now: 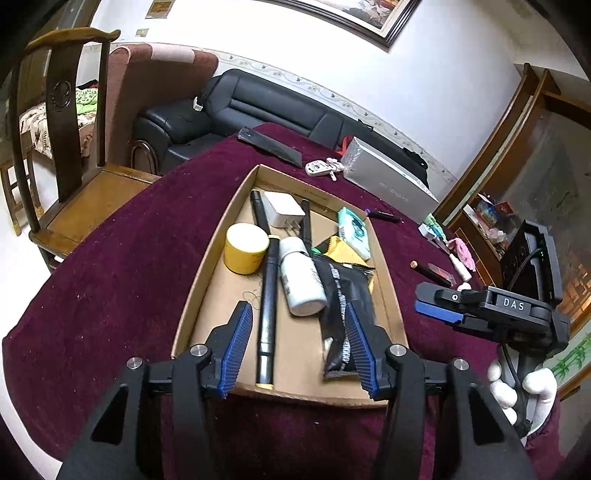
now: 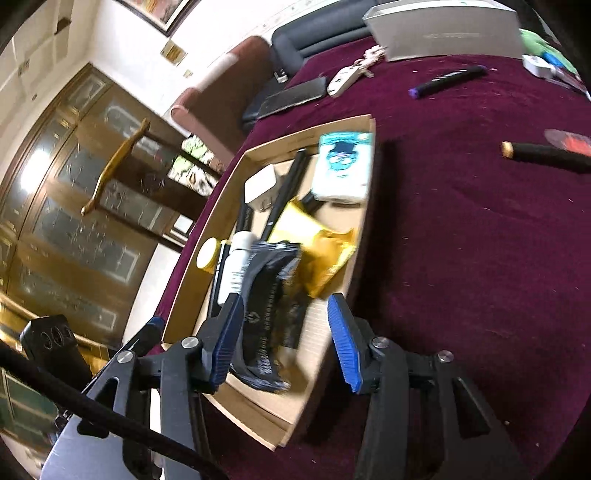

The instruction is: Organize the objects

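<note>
A shallow cardboard tray [image 1: 207, 258] sits on the maroon tablecloth and holds a yellow tape roll [image 1: 245, 249], a long black pen [image 1: 267, 314], a white bottle [image 1: 301, 280], a black packet [image 1: 341, 317], a yellow packet [image 1: 345, 253], a white charger [image 1: 282, 208] and a teal tissue pack [image 1: 354, 227]. My left gripper [image 1: 299, 347] is open and empty over the tray's near end. My right gripper [image 2: 284, 339] is open over the tray [image 2: 332, 354], just above the black packet [image 2: 266, 314], which looks blurred. It also shows in the left wrist view [image 1: 436, 306].
On the cloth outside the tray lie a black-and-gold tube [image 2: 546, 155], a purple-capped marker [image 2: 447, 81], a white key fob [image 2: 345, 79], a dark flat case [image 2: 291, 98] and a silver box [image 2: 443, 33]. A wooden chair [image 1: 62, 147] stands left; a black sofa [image 1: 258, 107] behind.
</note>
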